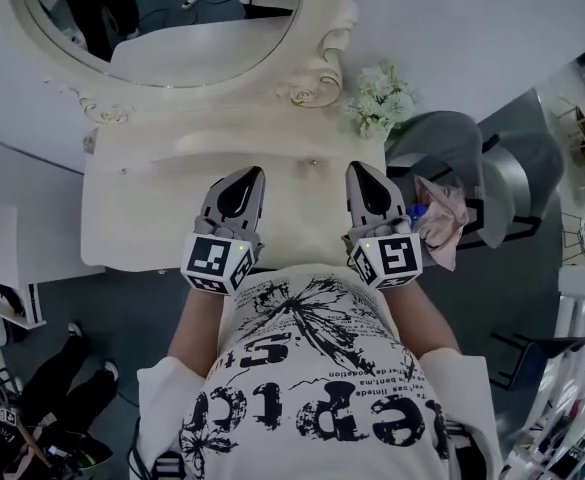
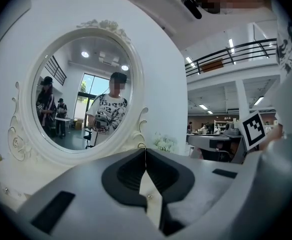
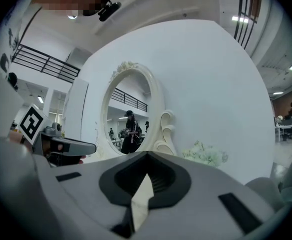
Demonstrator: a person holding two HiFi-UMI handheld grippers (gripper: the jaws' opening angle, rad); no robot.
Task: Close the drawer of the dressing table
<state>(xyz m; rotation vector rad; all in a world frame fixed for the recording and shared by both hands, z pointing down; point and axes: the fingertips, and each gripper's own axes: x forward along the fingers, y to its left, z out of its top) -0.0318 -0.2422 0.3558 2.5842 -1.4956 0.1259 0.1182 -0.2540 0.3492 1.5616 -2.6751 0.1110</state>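
The cream dressing table (image 1: 152,218) with its oval mirror (image 1: 162,18) stands in front of me. No drawer sticks out past its front edge in the head view, and the drawer front itself is hidden under the top. My left gripper (image 1: 249,174) hangs above the table top and points at the mirror (image 2: 81,99), its jaws shut on nothing (image 2: 145,150). To its right my right gripper (image 1: 358,168) is held level at the same height, also shut and empty (image 3: 146,155). Two small knobs (image 1: 312,163) show on the raised back tier.
White flowers (image 1: 380,98) stand at the table's back right corner. A grey chair (image 1: 502,178) with a pink cloth (image 1: 442,218) on it is close on the right. A white shelf unit (image 1: 2,268) is at the left, and a person's legs (image 1: 72,388) lie on the floor.
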